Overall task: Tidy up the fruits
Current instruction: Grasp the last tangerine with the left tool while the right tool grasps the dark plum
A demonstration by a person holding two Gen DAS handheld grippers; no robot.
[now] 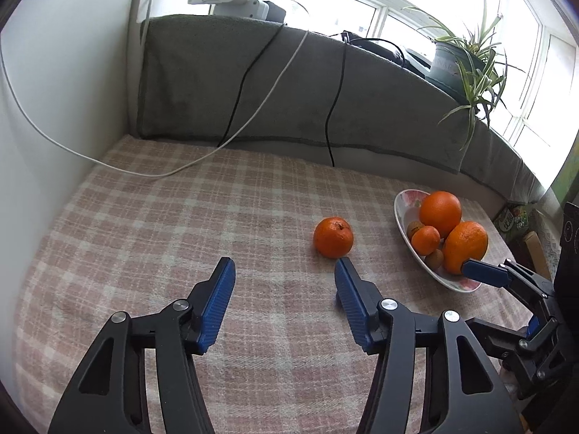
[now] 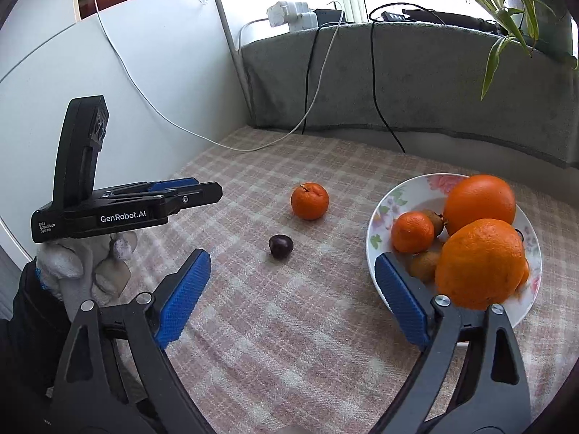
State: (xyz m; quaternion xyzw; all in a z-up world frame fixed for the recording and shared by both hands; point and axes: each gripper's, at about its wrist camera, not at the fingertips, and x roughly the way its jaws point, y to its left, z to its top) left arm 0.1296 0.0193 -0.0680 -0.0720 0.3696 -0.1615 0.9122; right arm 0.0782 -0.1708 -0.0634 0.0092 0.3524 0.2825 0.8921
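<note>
Dark plum (image 2: 280,246) shows only from the right wrist, near the tangerine (image 2: 310,201).

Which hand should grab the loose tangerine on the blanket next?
Left, probably. The left gripper is open and empty, with the loose tangerine just past its fingertips. The right gripper sits by the plate.

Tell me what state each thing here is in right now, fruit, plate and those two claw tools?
Loose mandarin: on the checked cloth, outside the plate.
Dark plum: on the cloth, outside the plate.
Plate: upright, holding oranges, a mandarin and small brown fruits.
Left gripper: open, empty.
Right gripper: open, empty.
</note>
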